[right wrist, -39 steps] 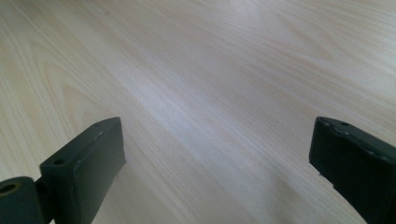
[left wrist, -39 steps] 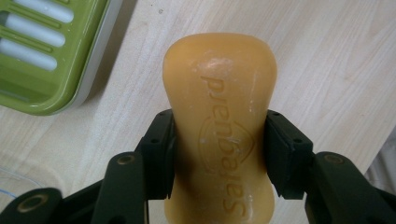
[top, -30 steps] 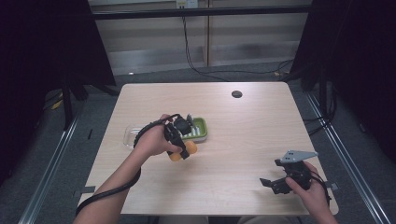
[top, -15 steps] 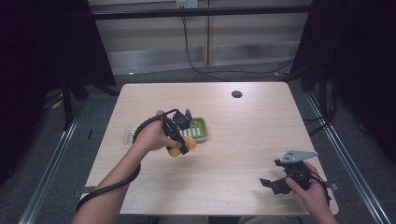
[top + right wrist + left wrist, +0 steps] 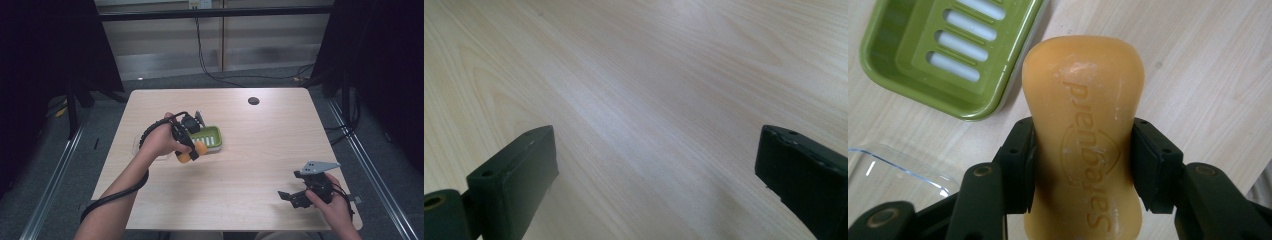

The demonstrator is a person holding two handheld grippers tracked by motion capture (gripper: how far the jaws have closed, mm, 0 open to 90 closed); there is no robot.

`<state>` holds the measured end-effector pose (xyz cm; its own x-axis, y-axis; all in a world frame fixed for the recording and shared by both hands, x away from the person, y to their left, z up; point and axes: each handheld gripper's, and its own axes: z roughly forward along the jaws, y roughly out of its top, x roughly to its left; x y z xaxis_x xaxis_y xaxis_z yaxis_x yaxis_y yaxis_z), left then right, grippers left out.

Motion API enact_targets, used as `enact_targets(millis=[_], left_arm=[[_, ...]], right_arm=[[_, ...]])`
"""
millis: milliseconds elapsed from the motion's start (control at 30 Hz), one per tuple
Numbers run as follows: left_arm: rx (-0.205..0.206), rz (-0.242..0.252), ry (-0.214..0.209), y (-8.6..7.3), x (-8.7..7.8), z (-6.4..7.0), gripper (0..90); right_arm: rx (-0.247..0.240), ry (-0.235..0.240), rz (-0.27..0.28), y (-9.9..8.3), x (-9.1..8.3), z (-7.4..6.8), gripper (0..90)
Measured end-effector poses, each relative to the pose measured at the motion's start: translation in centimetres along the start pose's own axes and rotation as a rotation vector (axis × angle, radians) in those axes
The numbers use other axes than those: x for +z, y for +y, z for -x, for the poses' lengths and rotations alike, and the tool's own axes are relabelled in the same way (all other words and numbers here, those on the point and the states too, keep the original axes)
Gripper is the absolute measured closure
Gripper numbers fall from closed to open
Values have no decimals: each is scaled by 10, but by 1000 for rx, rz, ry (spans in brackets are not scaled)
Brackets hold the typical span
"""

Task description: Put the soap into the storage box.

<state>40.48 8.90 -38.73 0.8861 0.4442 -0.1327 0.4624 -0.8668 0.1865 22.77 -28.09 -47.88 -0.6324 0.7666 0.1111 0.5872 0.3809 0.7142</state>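
At the left of the table (image 5: 240, 200), a clear plastic lid (image 5: 893, 170) lies just beside the green soap dish (image 5: 943, 55), and the left gripper (image 5: 189, 145) hangs above the wood close to both. It carries an orange bar of soap (image 5: 1083, 130), pinched across its narrow waist with the jaws closed snugly on either side; the bar sticks well out past the jaw tips, and in the left gripper view its rounded end sits over bare wood just beside the dish's near corner, not over the slotted tray. The likely trouble, as I judge it, is the hold itself: soap is slick and the grip is on a curved waist, so a tilt or a squeeze too light could let the bar slide out onto the table, and lowering it from here could catch the dish's rim and tip or shove the dish. Far to the right, near the table's front edge, the right gripper (image 5: 305, 192) is held low over bare wood, its jaws spread wide apart with nothing between them.
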Motion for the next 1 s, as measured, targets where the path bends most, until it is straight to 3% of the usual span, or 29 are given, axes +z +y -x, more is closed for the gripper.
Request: enact_targets(millis=[200,267,300,567,633,733,767,933,1000], left_arm=[[1,-2,9,2,-2,-4,499],[24,-16,13,4,-4,-6,499],[-6,0,12,3,-3,-5,499],[9,-8,14,6,-6,-11,498],[-10,-1,9,7,-6,-9,498],[-3,7,15,8,-6,-10,499],[6,-14,12,9,-8,-12,499],[-23,7,16,9,-9,-14,499],[-7,0,23,9,-11,-16,499]], right_arm=[[-1,4,1,0,0,0,35],[-1,1,-1,0,0,0,35],[-1,1,-1,0,0,0,35],[-1,2,-1,0,0,0,35],[-1,4,1,0,0,0,35],[-2,5,3,0,0,0,35],[-2,0,1,0,0,0,35],[-3,5,0,0,0,0,35],[-3,3,-1,0,0,0,35]])
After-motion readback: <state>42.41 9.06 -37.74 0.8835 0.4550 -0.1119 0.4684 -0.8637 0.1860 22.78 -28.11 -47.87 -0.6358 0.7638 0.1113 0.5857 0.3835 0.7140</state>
